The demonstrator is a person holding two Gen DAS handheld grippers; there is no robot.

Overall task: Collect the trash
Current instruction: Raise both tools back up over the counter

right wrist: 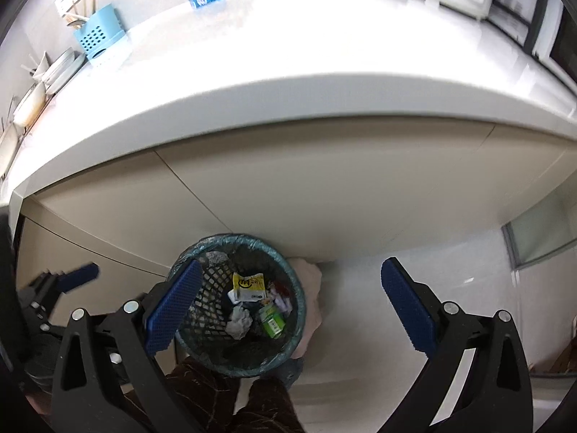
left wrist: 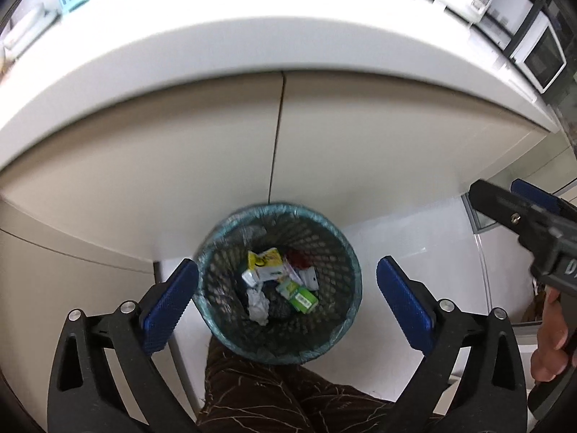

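Both grippers gape empty above the bin (left wrist: 277,290).
Left gripper (left wrist: 286,299), right gripper (right wrist: 290,305); trash inside, labels unreadable.

The bin (left wrist: 277,288) stands on the floor with its mouth open from above; the cabinet front (left wrist: 324,151) and overhanging counter (left wrist: 252,36) close its far side, bare floor (right wrist: 360,288) right

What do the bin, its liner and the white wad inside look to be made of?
Bin: dark mesh, likely plastic or coated metal; lattice holes show.
Liner: thin teal film, probably plastic; wrinkled, folded over the rim.
White wad: seemingly crumpled paper or tissue; matte, creased.
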